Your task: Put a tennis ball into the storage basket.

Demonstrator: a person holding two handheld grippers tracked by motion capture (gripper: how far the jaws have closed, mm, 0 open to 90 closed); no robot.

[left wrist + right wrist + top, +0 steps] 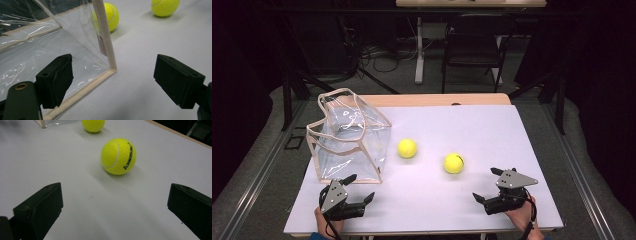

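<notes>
Two yellow balls sit on the white counter (pixel 492 130), and both claws are wide open with nothing in them. The right claw (pixel 486 184) rests low near the front edge and faces the near ball (pixel 453 163), which lies a little way ahead of it and says "kawasaki" on its side, while the far ball (pixel 407 148) sits just beside the clear bag (pixel 349 137). The left claw (pixel 361 187) is right by the front bottom corner of that bag, which stands up with its top open.
</notes>
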